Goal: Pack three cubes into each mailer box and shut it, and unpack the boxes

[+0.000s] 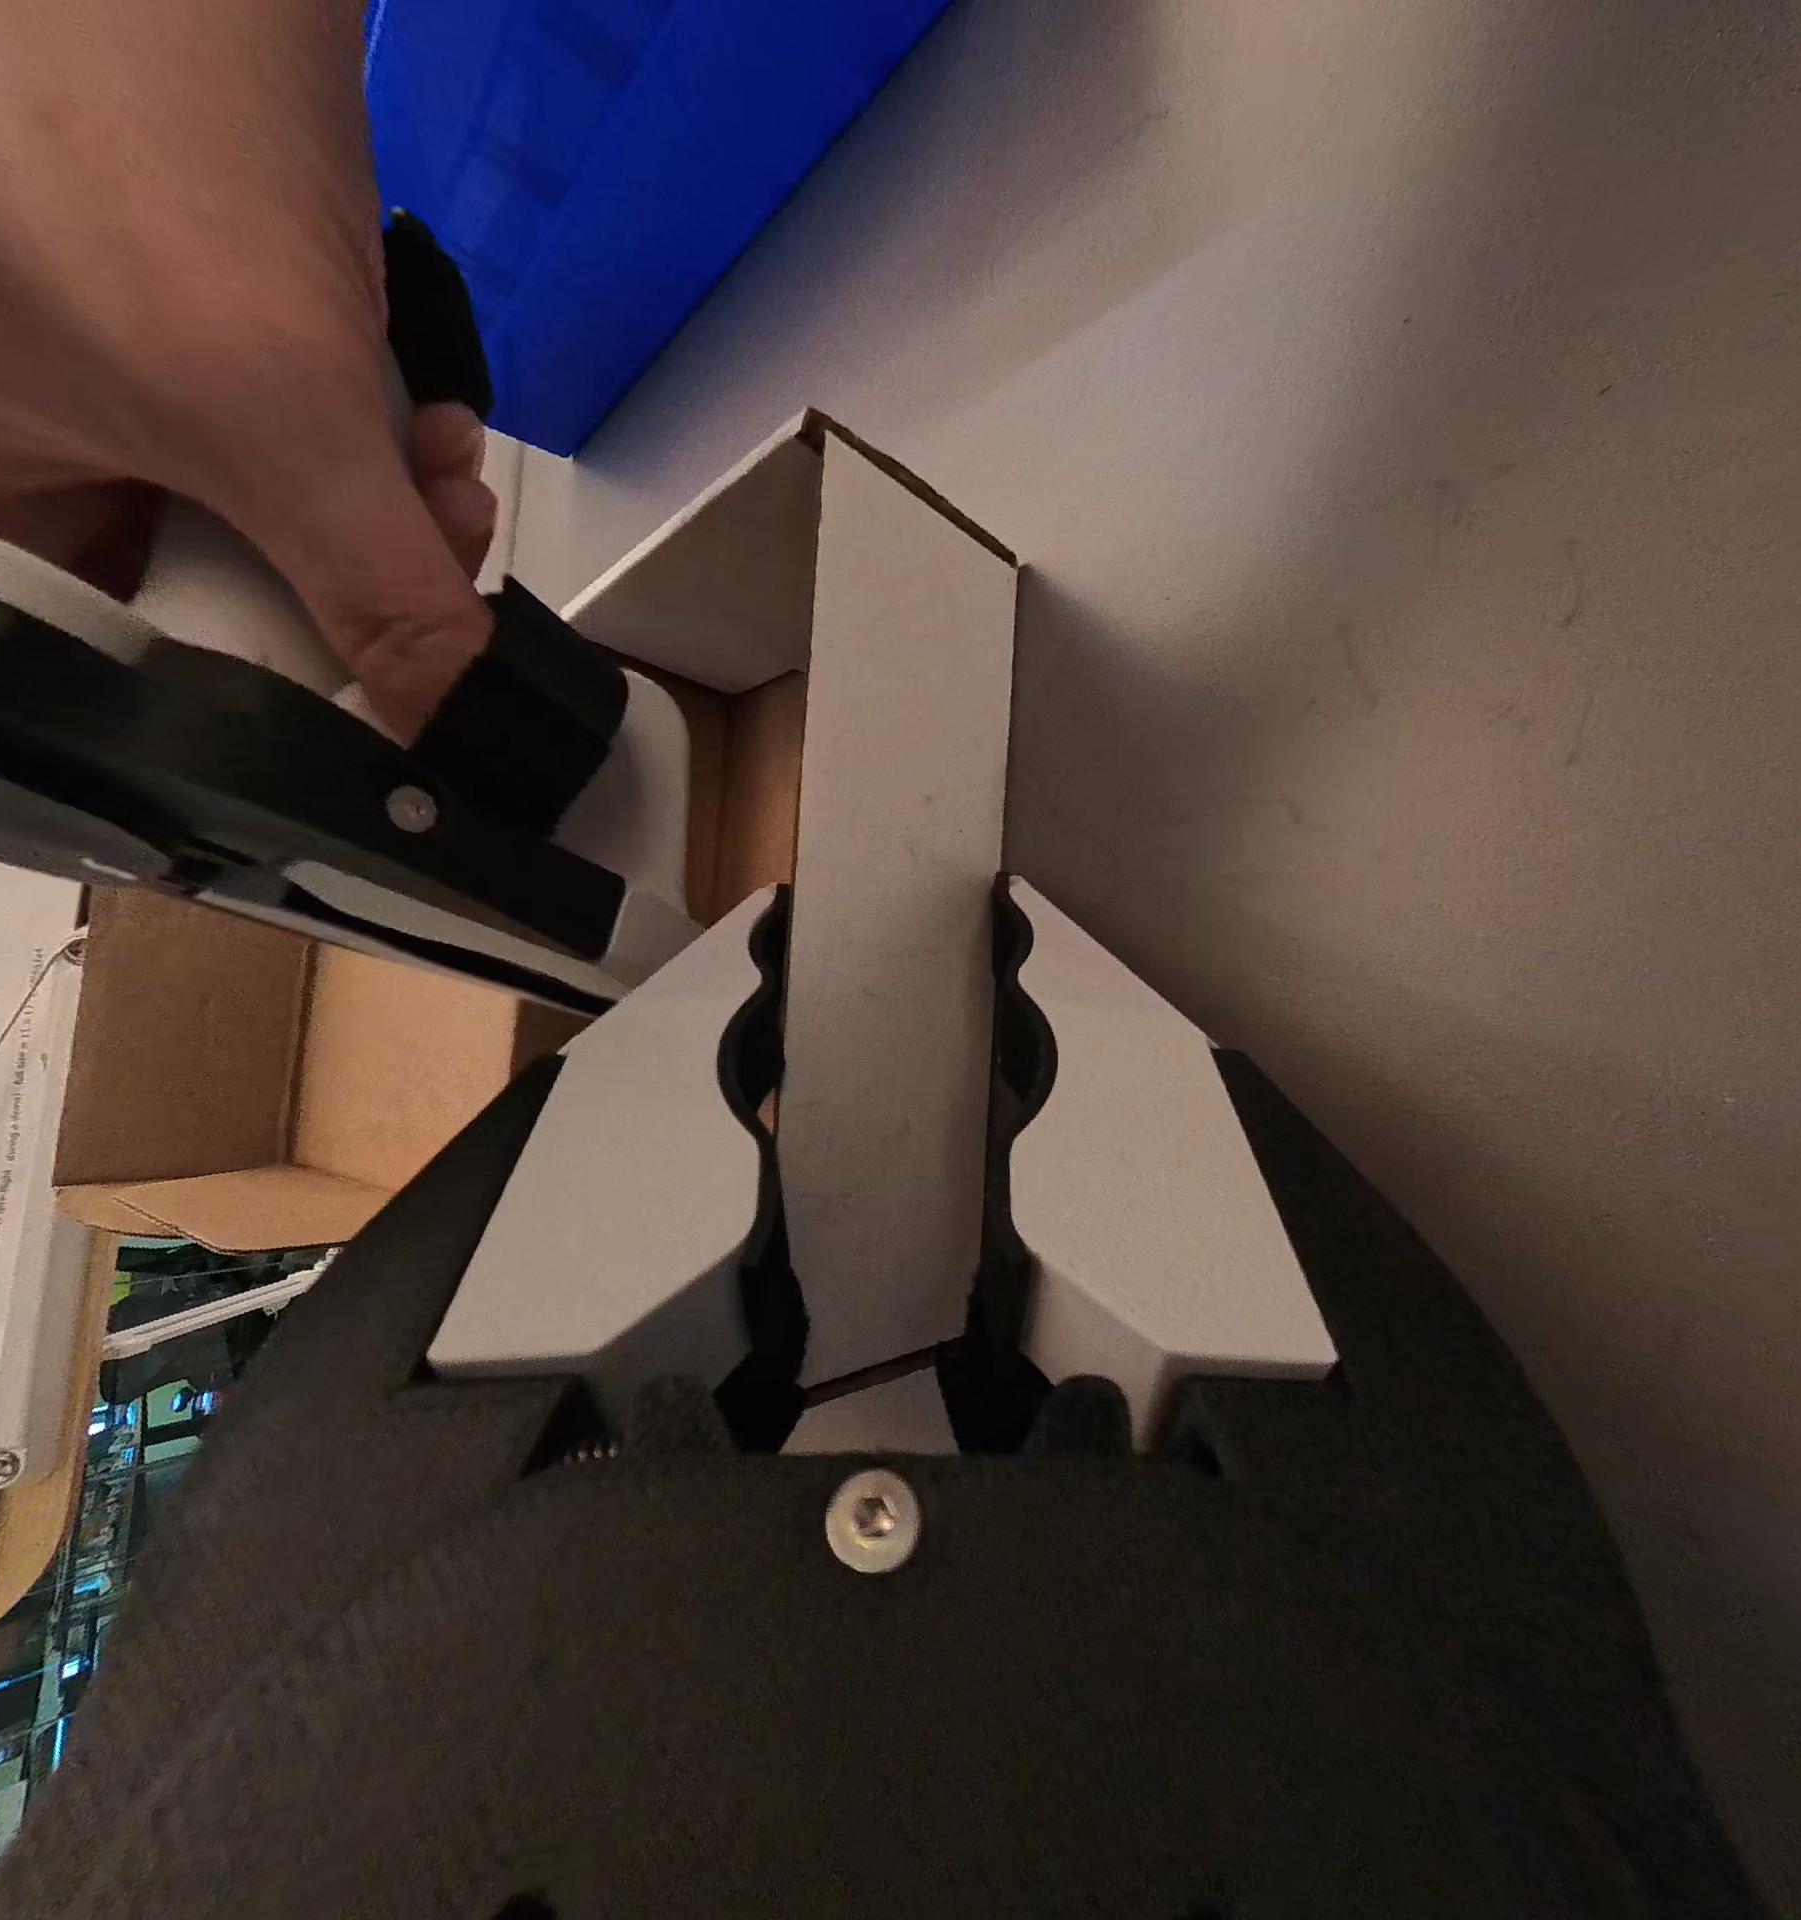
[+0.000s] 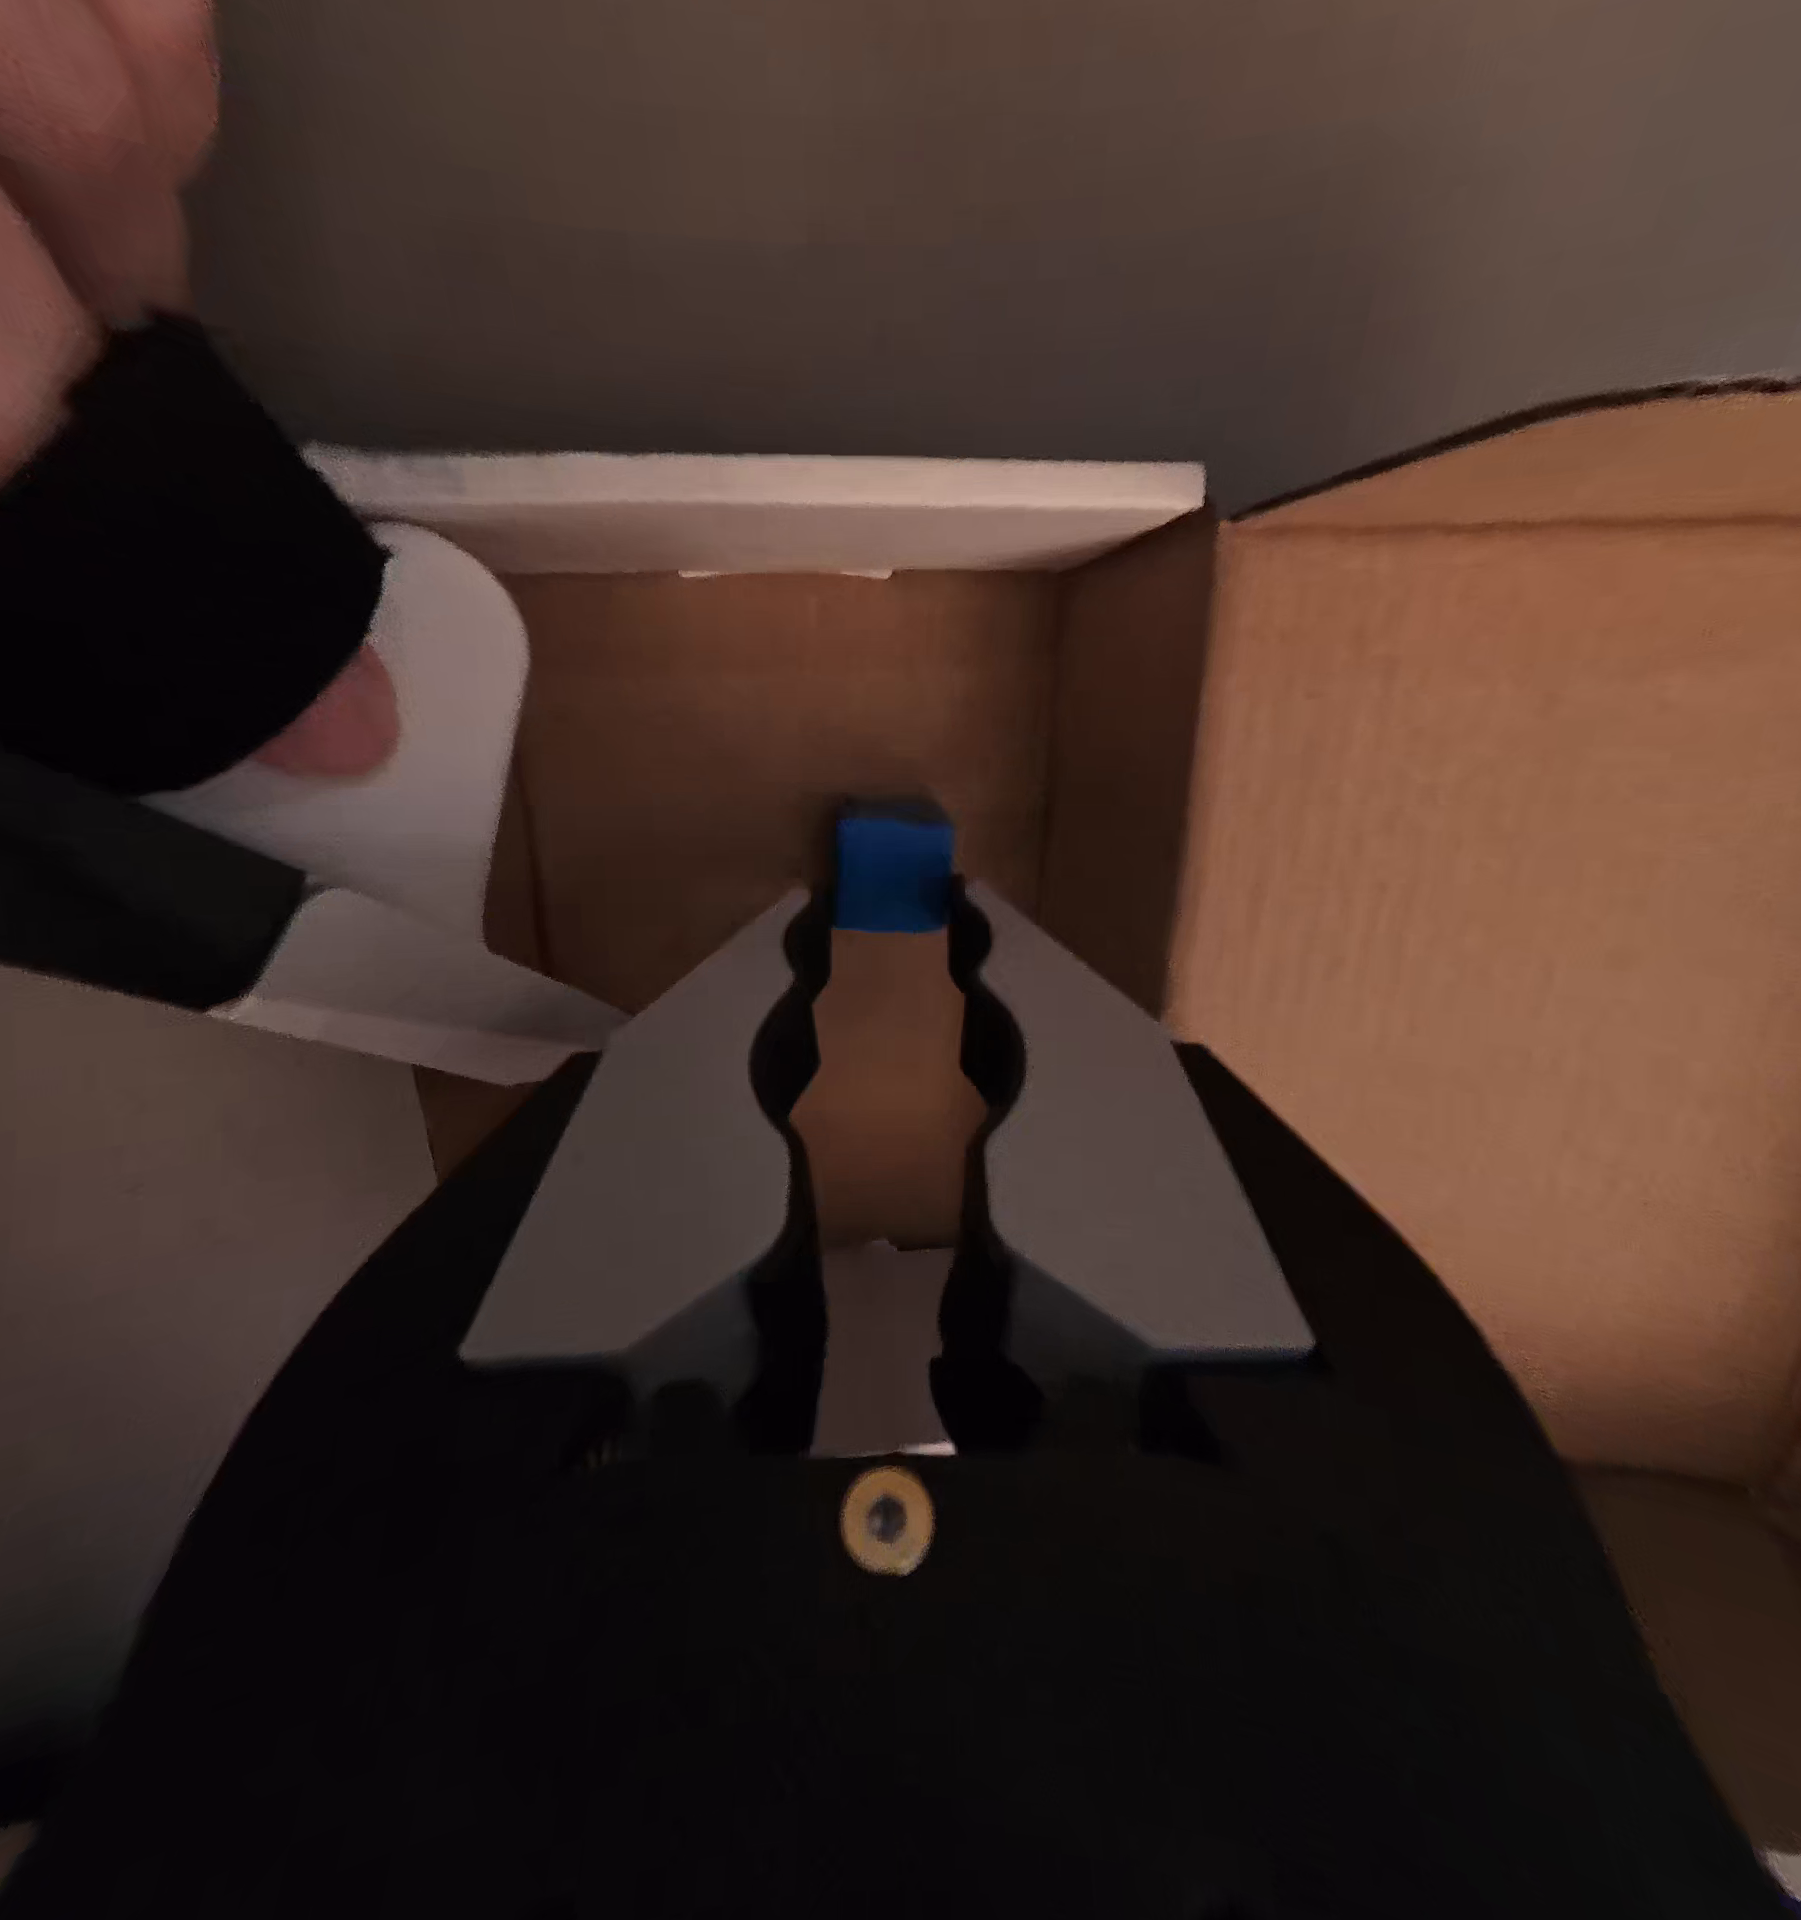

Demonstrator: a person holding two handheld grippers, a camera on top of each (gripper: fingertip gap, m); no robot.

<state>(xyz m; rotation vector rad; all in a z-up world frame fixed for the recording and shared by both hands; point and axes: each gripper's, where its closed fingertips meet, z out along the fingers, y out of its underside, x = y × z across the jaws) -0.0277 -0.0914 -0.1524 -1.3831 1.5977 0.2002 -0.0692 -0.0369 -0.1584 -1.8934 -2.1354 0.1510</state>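
A white mailer box with a brown inside (image 2: 771, 509) stands open on the grey table. My left gripper (image 1: 891, 894) is shut on the box's upright white side wall (image 1: 906, 675). My right gripper (image 2: 885, 894) reaches down into the box, shut on a small blue cube (image 2: 891, 868) held at its fingertips above the brown floor (image 2: 730, 727). In the left wrist view the right gripper (image 1: 522, 748), held by a hand, dips into the box with its tips hidden. In the right wrist view the left gripper's white finger (image 2: 439, 707) holds the left wall.
The box's brown lid flap (image 2: 1498, 935) lies open to the right. A blue bin (image 1: 615, 187) stands beyond the box. A printed sheet under a wire clip (image 1: 2, 1143) lies to the left. Grey table surface (image 1: 1395, 623) spreads to the right. The gap from one gripper's tips to the other's is roughly 6 centimeters.
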